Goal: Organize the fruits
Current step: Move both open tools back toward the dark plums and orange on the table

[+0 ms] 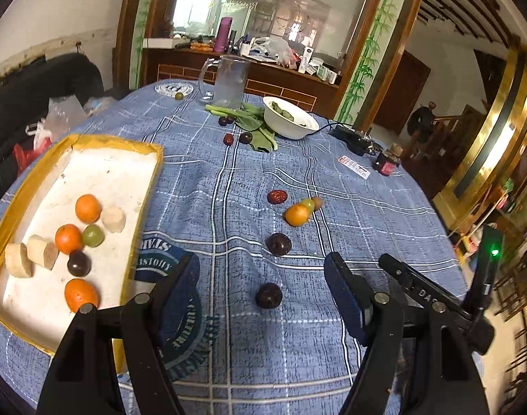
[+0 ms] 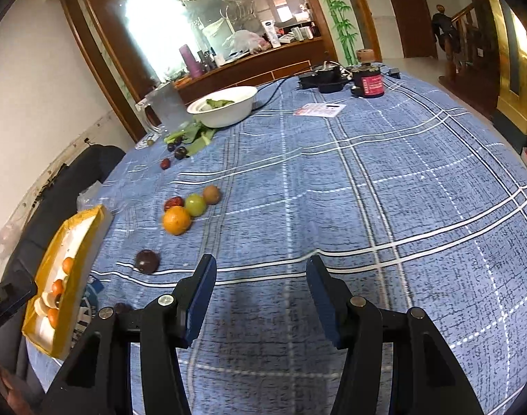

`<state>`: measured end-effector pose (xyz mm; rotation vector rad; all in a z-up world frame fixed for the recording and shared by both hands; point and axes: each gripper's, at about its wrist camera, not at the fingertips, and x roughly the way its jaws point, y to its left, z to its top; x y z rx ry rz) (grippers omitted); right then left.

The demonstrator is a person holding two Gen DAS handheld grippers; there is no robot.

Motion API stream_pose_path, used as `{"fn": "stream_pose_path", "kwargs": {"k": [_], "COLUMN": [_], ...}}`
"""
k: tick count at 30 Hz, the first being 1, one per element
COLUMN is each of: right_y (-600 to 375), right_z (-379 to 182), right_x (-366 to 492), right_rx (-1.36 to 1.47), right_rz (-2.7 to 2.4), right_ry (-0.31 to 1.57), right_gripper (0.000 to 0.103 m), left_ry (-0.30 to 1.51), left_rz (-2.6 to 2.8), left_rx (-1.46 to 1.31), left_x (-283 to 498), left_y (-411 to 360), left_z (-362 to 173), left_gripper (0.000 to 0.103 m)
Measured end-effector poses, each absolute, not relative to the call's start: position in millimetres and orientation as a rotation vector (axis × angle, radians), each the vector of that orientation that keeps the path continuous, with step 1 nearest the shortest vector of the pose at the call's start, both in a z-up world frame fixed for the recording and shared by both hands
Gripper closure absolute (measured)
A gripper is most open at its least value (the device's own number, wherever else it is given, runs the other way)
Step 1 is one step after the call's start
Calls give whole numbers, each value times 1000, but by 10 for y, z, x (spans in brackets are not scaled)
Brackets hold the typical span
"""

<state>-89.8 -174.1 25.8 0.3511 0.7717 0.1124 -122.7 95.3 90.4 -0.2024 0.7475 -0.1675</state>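
The tabletop is covered by a blue checked cloth. Sorted fruit is gathered in the yellow-rimmed tray at its left edge. Loose plums, an orange and, seemingly, grapes are left mid-table. The left gripper and right gripper are held apart, empty.

text: "das" | on: right gripper; tablecloth print illegible
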Motion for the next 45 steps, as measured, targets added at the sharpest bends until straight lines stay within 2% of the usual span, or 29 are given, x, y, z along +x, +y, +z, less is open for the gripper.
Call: {"fn": "stream_pose_path", "kwargs": {"k": [9, 30, 35, 36, 37, 38, 42, 45], "right_y": [-1768, -1770, -1862, -1914, -1982, -2022, -2127, -2024], "right_z": [286, 213, 381, 419, 433, 422, 367, 336], "right_x": [-928, -888, -1033, -1071, -1093, -1085, -1055, -1003], "right_rx": [359, 346, 343, 353, 376, 391, 485, 441], "right_rz": [89, 58, -13, -34, -58, -67, -12, 14], "right_ry": [734, 765, 658, 626, 604, 607, 634, 674], "right_gripper": [45, 45, 45, 43, 32, 25, 25, 25], "left_ry": [676, 731, 730, 733, 740, 754, 776, 800], "left_rz": [-113, -169, -176, -175, -176, -186, -178, -164], "left_rx": [-110, -153, -144, -144, -146, -151, -188, -200], "left_x": [-1154, -1135, -1134, -1131, -1112, -1088, -998, -960], "left_y": [632, 653, 593, 584, 579, 576, 711, 782], "left_z": [830, 667, 657, 647, 639, 635, 650, 628], "left_gripper": [29, 29, 29, 29, 29, 29, 28, 28]}}
